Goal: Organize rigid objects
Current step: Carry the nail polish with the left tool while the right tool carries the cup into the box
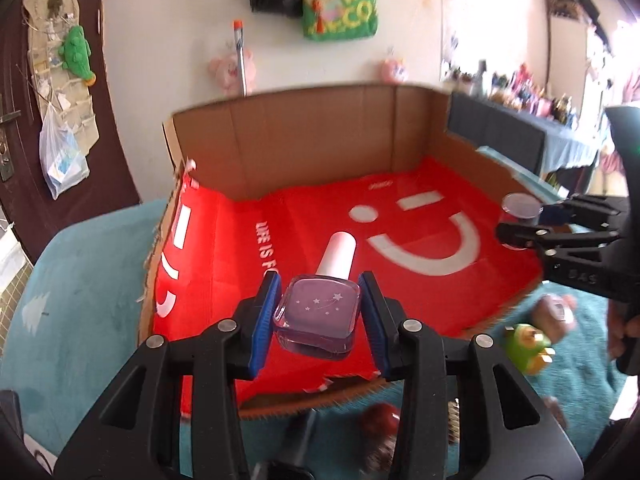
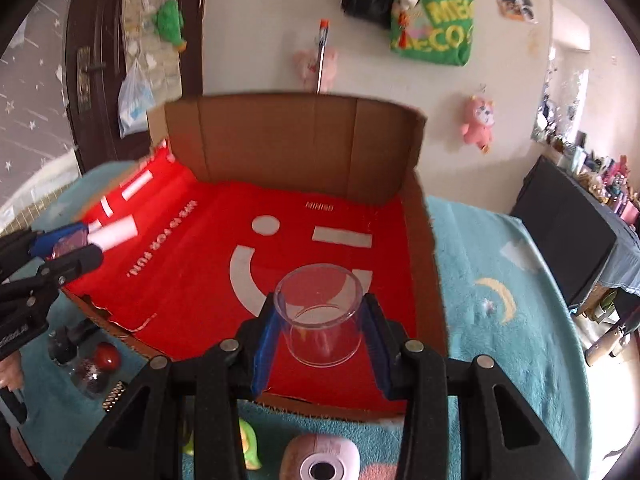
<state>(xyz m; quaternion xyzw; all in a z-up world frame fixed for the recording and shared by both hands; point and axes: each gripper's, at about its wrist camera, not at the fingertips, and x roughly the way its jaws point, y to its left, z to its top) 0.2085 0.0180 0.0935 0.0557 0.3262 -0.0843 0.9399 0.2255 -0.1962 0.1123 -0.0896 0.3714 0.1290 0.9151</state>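
Observation:
My left gripper (image 1: pixel 320 312) is shut on a lilac nail polish bottle (image 1: pixel 318 318) with a white cap, held above the near edge of a cardboard box (image 1: pixel 304 136) lined with a red smiley sheet (image 1: pixel 400 240). My right gripper (image 2: pixel 320 320) is shut on a clear plastic cup (image 2: pixel 322 312), held over the box's near right part. In the left wrist view the right gripper (image 1: pixel 520 224) and the cup (image 1: pixel 520 206) show at the right. In the right wrist view the left gripper (image 2: pixel 76 246) and bottle (image 2: pixel 104 238) show at the left.
The box (image 2: pixel 288 140) sits on a teal blanket (image 2: pixel 500 300). In front of it lie a green toy (image 1: pixel 526 346), a red ball (image 2: pixel 106 356), a dark jar (image 2: pixel 90 376) and a pink round device (image 2: pixel 320 458). A dark cabinet (image 2: pixel 568 220) stands right.

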